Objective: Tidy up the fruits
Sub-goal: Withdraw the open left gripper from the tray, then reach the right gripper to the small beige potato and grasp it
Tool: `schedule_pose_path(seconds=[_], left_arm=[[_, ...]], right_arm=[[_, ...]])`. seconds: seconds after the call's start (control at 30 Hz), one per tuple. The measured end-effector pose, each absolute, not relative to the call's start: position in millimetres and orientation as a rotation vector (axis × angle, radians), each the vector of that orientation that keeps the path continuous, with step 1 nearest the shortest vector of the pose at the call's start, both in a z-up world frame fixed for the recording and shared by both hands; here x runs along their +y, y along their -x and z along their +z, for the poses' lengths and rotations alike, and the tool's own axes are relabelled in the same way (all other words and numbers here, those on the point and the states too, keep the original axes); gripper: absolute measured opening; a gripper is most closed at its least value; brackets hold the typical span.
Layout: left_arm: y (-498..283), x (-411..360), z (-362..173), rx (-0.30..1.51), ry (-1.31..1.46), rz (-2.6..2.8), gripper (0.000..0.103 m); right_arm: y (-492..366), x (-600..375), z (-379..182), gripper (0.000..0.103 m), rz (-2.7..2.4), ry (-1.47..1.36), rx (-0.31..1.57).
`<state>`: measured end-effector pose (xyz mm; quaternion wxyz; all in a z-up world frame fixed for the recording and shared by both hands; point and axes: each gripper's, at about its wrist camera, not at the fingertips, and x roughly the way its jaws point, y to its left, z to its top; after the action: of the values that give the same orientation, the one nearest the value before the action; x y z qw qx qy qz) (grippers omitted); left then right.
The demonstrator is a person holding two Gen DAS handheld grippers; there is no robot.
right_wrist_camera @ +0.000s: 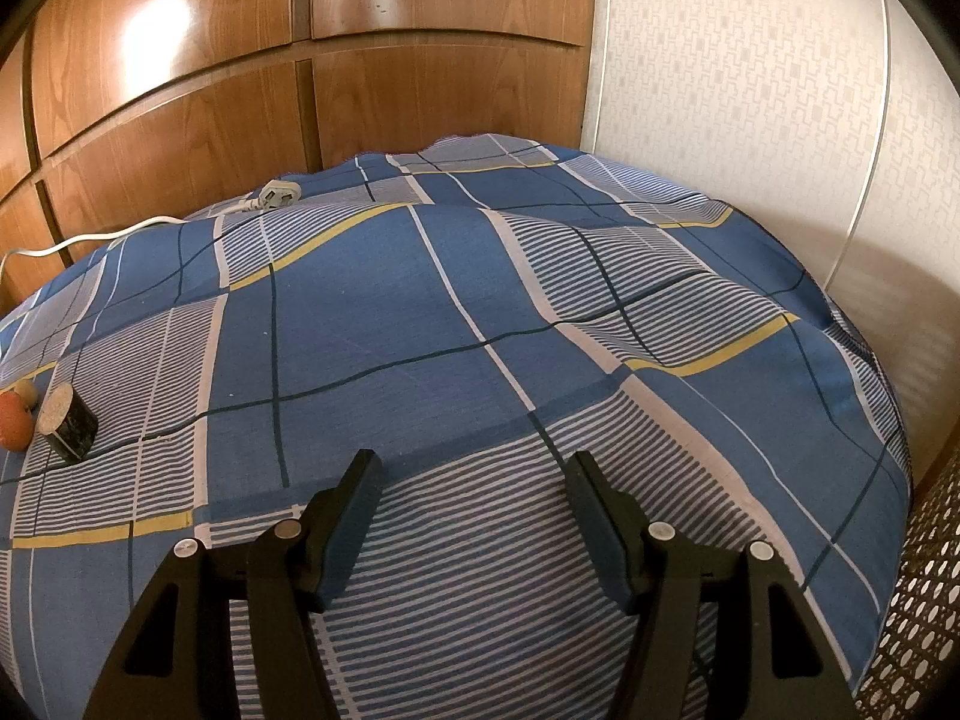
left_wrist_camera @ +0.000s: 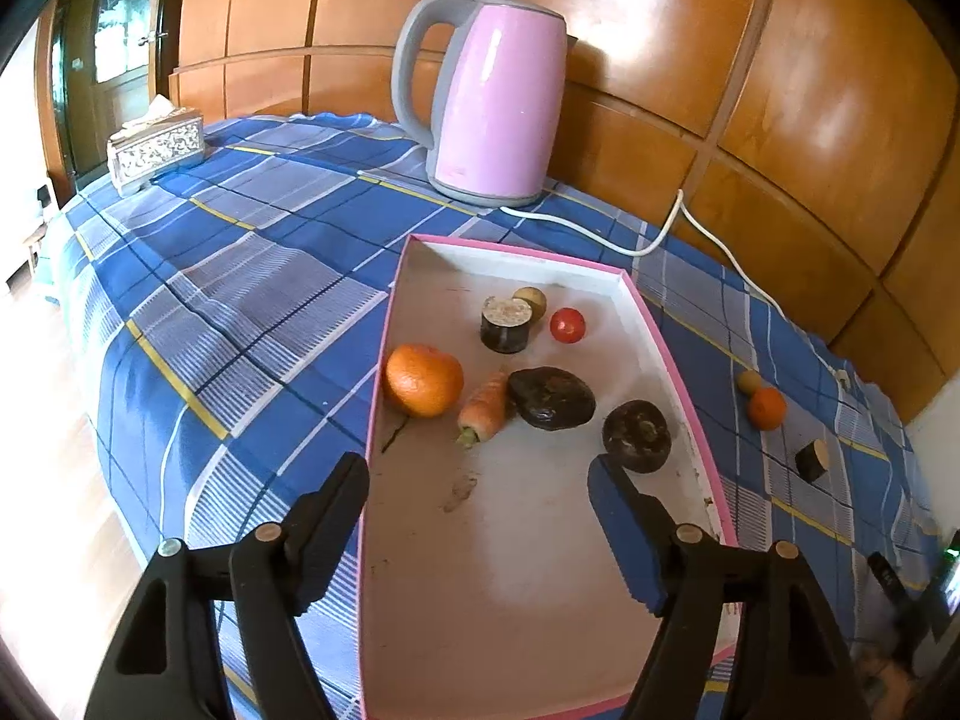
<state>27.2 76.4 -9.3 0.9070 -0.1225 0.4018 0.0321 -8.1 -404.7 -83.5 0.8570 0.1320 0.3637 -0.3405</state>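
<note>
A pink-rimmed white tray (left_wrist_camera: pixel 672 354) lies on the blue plaid cloth. In it are an orange (left_wrist_camera: pixel 423 380), a carrot piece (left_wrist_camera: pixel 485 407), two dark lumps (left_wrist_camera: pixel 552 398) (left_wrist_camera: pixel 637 436), a dark cut cylinder (left_wrist_camera: pixel 507 324), a small tan fruit (left_wrist_camera: pixel 533 300) and a small tomato (left_wrist_camera: pixel 567 325). Outside it on the right lie a small orange (left_wrist_camera: pixel 767 408), a tan fruit (left_wrist_camera: pixel 749 381) and a dark cylinder (left_wrist_camera: pixel 812 460); the cylinder (right_wrist_camera: pixel 67 423) and orange (right_wrist_camera: pixel 12 420) also show at the right wrist view's left edge. My left gripper (left_wrist_camera: pixel 480 477) is open and empty over the tray's near end. My right gripper (right_wrist_camera: pixel 471 471) is open and empty above the cloth.
A pink kettle (left_wrist_camera: pixel 489 102) stands behind the tray, its white cord (left_wrist_camera: pixel 654 240) running right to a plug (right_wrist_camera: pixel 273 197). A tissue box (left_wrist_camera: pixel 157 147) sits at the far left. Wooden panels back the table; a wall and a wicker chair (right_wrist_camera: pixel 924 600) are at the right.
</note>
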Motion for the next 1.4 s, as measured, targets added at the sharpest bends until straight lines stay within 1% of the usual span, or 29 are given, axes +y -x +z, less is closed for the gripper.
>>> schedule_pose_path(seconds=[0.2,0.33,0.7,0.77,0.9,1.17,1.2,1.27,1.33,1.4], left_arm=[[-23.8,85.4,-10.2,0.828,0.267,0.086,0.077],[-19.1,91.9,-9.4,0.817,0.27,0.109,0.081],[-7.7,109.1,-15.9,0.823,0.296,0.148,0.082],[-5.2,111.3,-18.4,0.824,0.304,0.153,0.084],[-4.4,114.3,-23.4,0.833,0.317,0.162,0.084],[-8.6,116.0,-29.3,0.846,0.329,0.164,0.084],[-8.5,115.9,-29.7,0.845,0.328,0.164,0.084],[-8.8,115.7,-30.0,0.845,0.327,0.163,0.084],[-9.0,115.9,-29.8,0.841,0.33,0.158,0.084],[-9.6,115.4,-31.1,0.843,0.328,0.158,0.084]], right_arm=[[8.1,-404.8,-83.5,0.065,-0.716,-0.277,0.764],[7.8,-404.6,-83.5,0.065,-0.716,-0.277,0.765],[7.9,-404.6,-83.6,0.065,-0.715,-0.277,0.764],[8.1,-404.7,-83.6,0.065,-0.715,-0.277,0.763],[7.4,-402.6,-85.4,0.065,-0.713,-0.278,0.768],[4.8,-405.7,-82.7,0.065,-0.699,-0.275,0.806],[4.4,-405.9,-82.1,0.062,-0.695,-0.274,0.812],[2.9,-406.3,-80.0,0.054,-0.679,-0.279,0.826],[-2.9,-403.8,-74.8,0.041,-0.623,-0.296,0.846],[-10.9,-398.2,-66.4,0.039,-0.552,-0.316,0.852]])
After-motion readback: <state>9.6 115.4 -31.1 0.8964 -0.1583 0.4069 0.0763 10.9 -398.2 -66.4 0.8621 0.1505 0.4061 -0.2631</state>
